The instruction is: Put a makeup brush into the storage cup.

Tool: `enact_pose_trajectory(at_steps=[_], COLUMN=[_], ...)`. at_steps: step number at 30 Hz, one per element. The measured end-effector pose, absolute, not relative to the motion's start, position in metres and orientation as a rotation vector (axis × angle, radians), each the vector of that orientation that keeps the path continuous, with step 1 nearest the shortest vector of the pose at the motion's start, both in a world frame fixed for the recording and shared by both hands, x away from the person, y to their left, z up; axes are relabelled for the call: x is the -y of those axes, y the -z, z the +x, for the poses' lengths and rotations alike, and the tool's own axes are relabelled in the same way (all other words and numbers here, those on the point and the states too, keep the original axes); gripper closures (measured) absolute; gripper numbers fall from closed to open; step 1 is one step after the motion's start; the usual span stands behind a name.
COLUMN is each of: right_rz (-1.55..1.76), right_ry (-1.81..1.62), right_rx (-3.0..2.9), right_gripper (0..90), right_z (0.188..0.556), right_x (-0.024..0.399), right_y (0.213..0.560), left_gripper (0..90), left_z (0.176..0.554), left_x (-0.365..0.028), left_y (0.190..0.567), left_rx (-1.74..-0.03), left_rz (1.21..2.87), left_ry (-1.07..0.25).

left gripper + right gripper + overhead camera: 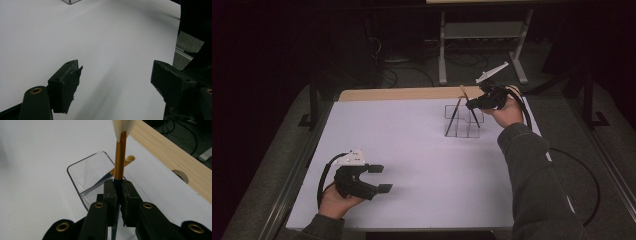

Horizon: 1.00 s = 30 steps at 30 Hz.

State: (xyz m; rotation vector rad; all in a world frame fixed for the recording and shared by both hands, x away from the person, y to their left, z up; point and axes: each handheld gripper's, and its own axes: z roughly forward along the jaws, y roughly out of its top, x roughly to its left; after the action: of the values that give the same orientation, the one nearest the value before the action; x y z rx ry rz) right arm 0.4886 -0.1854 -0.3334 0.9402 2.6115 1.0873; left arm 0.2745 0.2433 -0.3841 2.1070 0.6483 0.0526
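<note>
The right gripper (119, 192) clamps one brush (120, 157) above the clear holder (75, 178) (a second brush (126, 161) leans inside); left gripper (116, 82) gapes empty.

- two handheld grippers: left gripper (380, 178) near the front of the table, right gripper (471, 104) over by the back
- two paintbrushes that I can count: one paintbrush (120, 157) with a gold ferrule and pale bristles pinched in the right gripper's jaws, and a second brush (126, 162) leaning inside the holder
- one clear plastic holder (463, 121), with several compartments, can't tell exactly how many
- one white mat (412, 150) covering the table top
- one wooden table edge (402, 93) peeking out at the back
- one metal stand (482, 35) on the floor behind the table
- two hands, one per gripper
</note>
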Motion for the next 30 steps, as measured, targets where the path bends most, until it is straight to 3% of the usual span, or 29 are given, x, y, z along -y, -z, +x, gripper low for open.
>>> enact_pose_trajectory(at_steps=[21, 26, 30], right_rz=[0.98, 1.022, 1.035], right_ry=[-1.074, -1.079, -1.098], right_rx=[-2.606, -2.583, -2.552], right_gripper=[81.5, 65.6, 63.1], right_z=[0.484, 0.483, 0.479], right_x=[0.19, 0.193, 0.197], right_y=[0.347, 0.348, 0.348], left_gripper=[22.0, 21.8, 21.8], left_z=[0.275, 0.276, 0.276], left_x=[-0.245, -0.244, -0.243], left_y=[0.384, 0.385, 0.386], left_rx=[-0.66, -0.658, -0.663], left_rz=[2.095, 2.094, 2.093], left_ry=[-0.051, -0.048, -0.043])
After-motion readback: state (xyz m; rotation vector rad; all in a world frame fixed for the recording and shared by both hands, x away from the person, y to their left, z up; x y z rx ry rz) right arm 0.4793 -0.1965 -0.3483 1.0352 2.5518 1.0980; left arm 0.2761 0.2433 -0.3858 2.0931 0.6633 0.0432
